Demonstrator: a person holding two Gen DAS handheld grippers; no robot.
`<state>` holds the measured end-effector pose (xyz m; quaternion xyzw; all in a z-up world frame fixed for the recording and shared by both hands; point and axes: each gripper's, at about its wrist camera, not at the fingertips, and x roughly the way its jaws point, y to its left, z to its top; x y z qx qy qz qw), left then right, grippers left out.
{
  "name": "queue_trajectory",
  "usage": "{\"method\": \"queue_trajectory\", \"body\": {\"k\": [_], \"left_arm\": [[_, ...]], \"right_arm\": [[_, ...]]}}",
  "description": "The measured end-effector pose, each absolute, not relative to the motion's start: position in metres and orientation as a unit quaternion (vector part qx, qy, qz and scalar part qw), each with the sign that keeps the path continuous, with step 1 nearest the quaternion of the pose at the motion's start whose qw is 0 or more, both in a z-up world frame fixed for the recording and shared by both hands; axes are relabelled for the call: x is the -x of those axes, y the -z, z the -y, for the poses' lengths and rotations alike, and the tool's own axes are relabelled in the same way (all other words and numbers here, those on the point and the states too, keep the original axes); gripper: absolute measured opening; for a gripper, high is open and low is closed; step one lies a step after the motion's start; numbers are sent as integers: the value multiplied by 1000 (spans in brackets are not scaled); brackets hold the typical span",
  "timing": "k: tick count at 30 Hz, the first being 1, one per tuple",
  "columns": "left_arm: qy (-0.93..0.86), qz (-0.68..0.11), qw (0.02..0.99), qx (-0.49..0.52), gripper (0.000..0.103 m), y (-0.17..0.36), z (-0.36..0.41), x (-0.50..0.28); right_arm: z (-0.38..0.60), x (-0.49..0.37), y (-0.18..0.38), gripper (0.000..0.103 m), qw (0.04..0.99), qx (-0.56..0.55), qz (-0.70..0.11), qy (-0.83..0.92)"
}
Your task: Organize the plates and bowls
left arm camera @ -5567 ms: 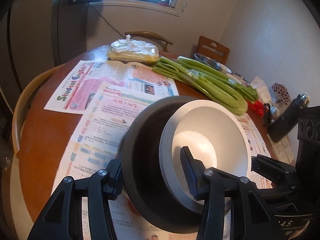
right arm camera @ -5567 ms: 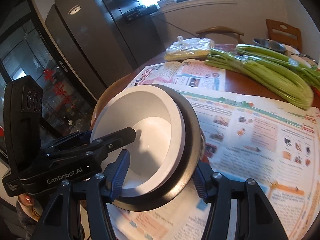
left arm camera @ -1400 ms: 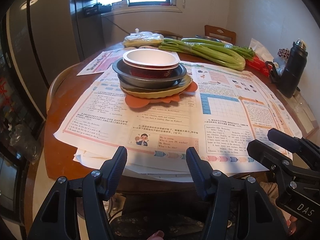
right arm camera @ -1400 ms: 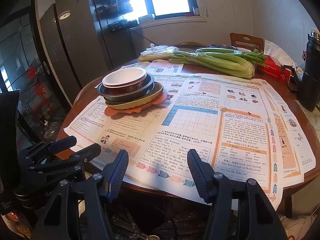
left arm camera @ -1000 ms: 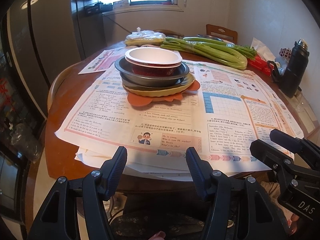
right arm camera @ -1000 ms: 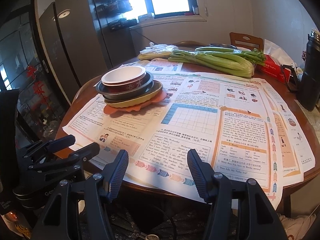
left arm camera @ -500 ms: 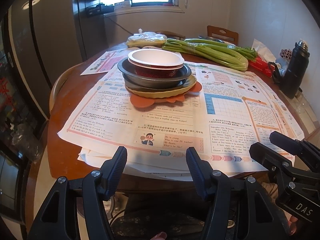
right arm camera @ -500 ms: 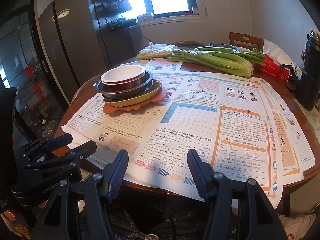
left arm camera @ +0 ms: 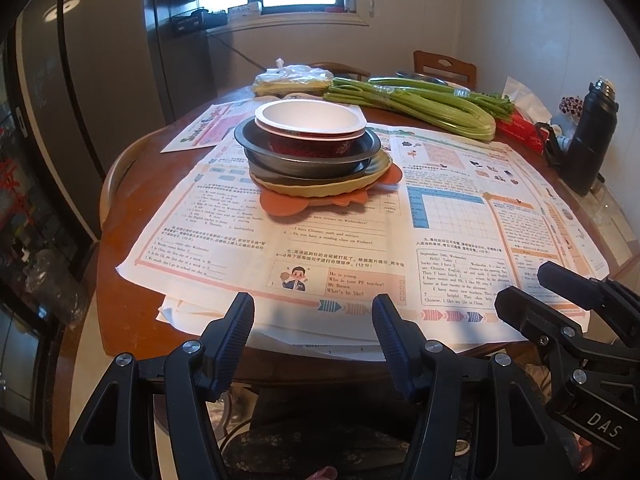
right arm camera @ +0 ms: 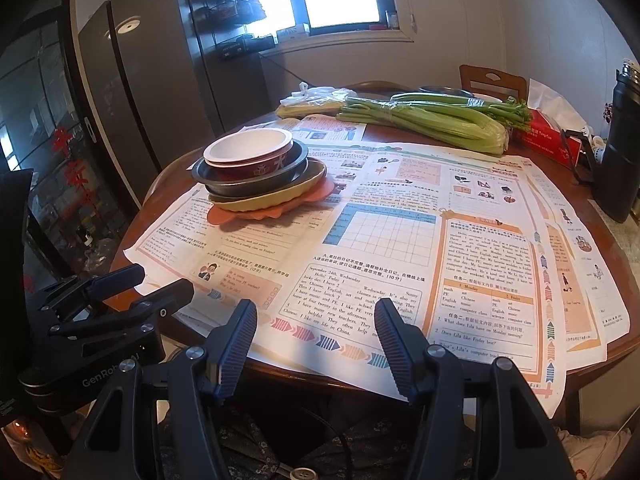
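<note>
Plates and bowls sit in one stack on the round wooden table, on top of the newspaper sheets that cover most of it. At the bottom of the stack lies an orange mat; on it rests a yellow plate, then a dark metal pan, and on top a red bowl with a white inside. Beyond the stack, toward the window, lie a bundle of celery and a plastic bag. A black flask stands well to the right of the stack, near the table's edge. The left gripper hangs off the near edge of the table, well apart from the stack, jaws parted and empty. The right gripper is just beside it at the same edge, likewise released with nothing between its fingers.
</note>
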<state>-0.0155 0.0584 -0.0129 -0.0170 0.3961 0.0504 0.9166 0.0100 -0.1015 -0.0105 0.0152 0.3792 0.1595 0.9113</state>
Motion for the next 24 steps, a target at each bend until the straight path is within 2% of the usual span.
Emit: {"method": "queue_trajectory", "body": {"k": [24], "left_arm": [[-50, -402, 914, 19, 63, 12, -64, 9]], "right_arm": [[104, -10, 10, 61, 911, -16, -379, -164]]}}
